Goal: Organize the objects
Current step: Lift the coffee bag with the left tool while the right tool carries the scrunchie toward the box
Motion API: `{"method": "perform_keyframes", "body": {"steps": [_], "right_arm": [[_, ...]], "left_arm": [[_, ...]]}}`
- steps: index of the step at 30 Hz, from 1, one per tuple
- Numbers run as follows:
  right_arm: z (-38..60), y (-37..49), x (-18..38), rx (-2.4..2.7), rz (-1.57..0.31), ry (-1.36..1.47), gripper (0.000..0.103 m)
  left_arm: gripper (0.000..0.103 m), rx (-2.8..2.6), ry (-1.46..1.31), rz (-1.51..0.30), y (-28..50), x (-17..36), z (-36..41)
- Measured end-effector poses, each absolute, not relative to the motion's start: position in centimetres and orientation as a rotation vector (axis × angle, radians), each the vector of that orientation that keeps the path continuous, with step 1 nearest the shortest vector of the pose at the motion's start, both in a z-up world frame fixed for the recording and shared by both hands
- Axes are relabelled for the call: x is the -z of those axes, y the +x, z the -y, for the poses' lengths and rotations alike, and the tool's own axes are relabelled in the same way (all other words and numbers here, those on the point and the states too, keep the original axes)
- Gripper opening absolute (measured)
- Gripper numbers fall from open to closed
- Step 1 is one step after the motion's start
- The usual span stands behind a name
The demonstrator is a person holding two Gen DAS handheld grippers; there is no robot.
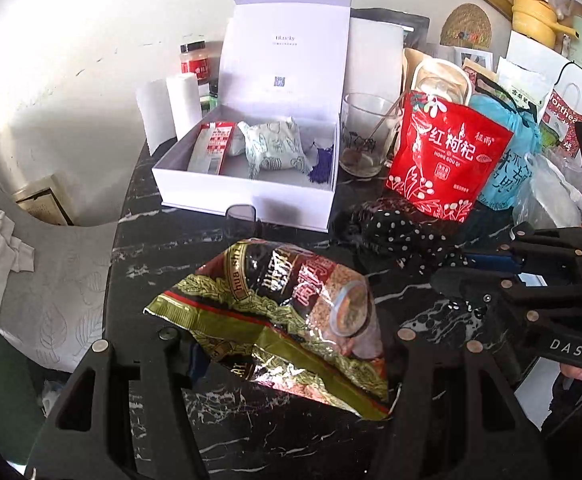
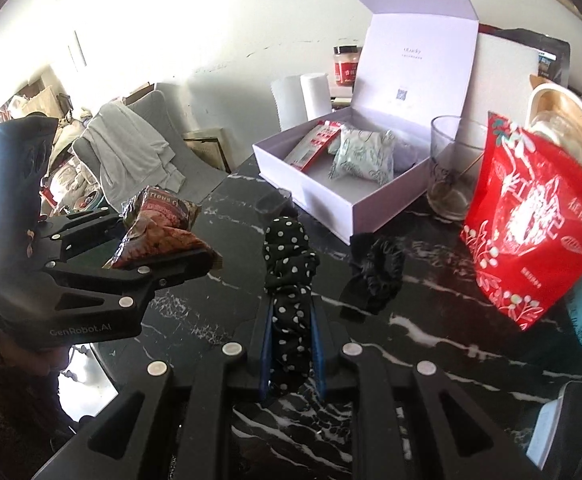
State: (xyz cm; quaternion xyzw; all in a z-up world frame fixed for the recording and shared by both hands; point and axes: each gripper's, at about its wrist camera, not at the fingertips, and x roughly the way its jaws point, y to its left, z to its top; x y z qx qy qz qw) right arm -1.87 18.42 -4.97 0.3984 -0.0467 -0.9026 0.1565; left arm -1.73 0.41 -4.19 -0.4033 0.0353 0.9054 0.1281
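Beyond both grippers, toward the far side of the black marble table [image 1: 195,236], stood the open white box [image 1: 247,196], its lid tipped up and back. That box seemed the likely goal, and the relation that mattered was how each load lay from it.

The left gripper [image 1: 287,344] was closed on a crinkled snack bag [image 1: 287,304], green-gold and dark red, which stuck out ahead of the fingers with its long axis running from near right to far left. From the left wrist view the box lay straight ahead and slightly left, with only bare table and a small dark cup [image 1: 241,216] between.

The right gripper [image 2: 291,344] was clamped narrow on a black polka-dot scrunchie [image 2: 289,280], whose length pointed forward along the fingers. From that view the box sat ahead and to the right, a second black scrunchie [image 2: 375,276] lying loose on the table near its front corner.

Inside the box a red packet [image 1: 213,148] and a pale printed pouch [image 1: 271,148] filled the left and middle; the right part looked freer. I judged the two grippers about equally near the box.
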Motion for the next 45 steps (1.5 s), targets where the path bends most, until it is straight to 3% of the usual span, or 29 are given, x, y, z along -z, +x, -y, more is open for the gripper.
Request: {"method": "perform_keyframes", "body": {"steps": [45], "right_arm": [[-18.6,-16.8,-0.8,2.606,0.005,1.023,0.016]], "left_arm": [[0.058,-2.703,-1.114,-0.174,-19.4,-0.5,0.1]]}}
